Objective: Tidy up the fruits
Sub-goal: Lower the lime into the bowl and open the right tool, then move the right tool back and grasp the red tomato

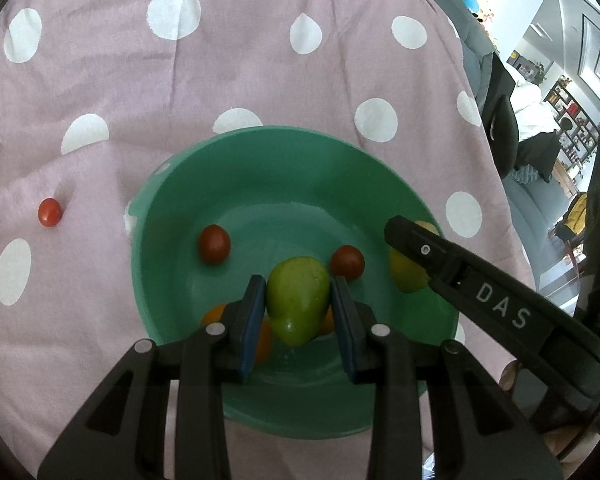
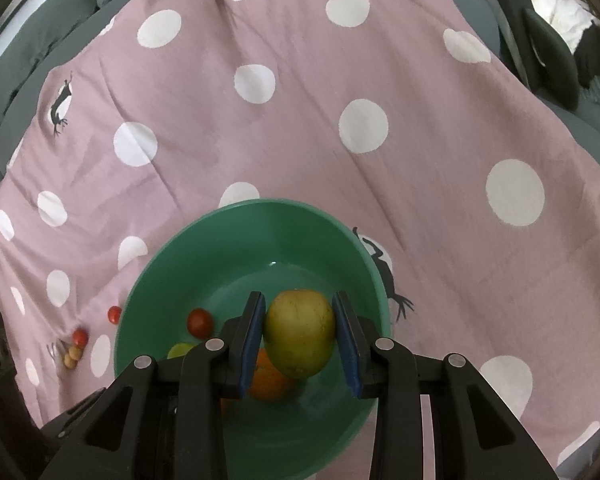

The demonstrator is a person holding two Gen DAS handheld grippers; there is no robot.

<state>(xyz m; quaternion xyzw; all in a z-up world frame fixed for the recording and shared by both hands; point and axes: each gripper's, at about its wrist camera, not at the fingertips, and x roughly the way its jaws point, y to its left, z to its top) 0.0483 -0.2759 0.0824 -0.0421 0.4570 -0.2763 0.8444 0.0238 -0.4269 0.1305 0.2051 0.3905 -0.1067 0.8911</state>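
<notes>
A green bowl (image 1: 260, 168) sits on the pink dotted cloth; it also shows in the right wrist view (image 2: 172, 256). My left gripper (image 1: 298, 304) is shut on a green pear (image 1: 298, 300) and holds it over the bowl. My right gripper (image 2: 300, 328) is shut on a yellow-green apple (image 2: 300, 332) over the same bowl; the apple (image 1: 406, 274) and the right gripper's finger (image 1: 416, 246) show at the right of the left wrist view. In the bowl lie two cherry tomatoes (image 1: 214, 244) (image 1: 348, 262) and an orange (image 2: 268, 384).
Loose cherry tomatoes (image 1: 50, 212) lie on the cloth (image 1: 220, 60) left of the bowl, with small yellowish fruits (image 2: 71, 358) beside them. A grey sofa (image 2: 60, 12) and dark cushions (image 2: 548, 56) border the cloth.
</notes>
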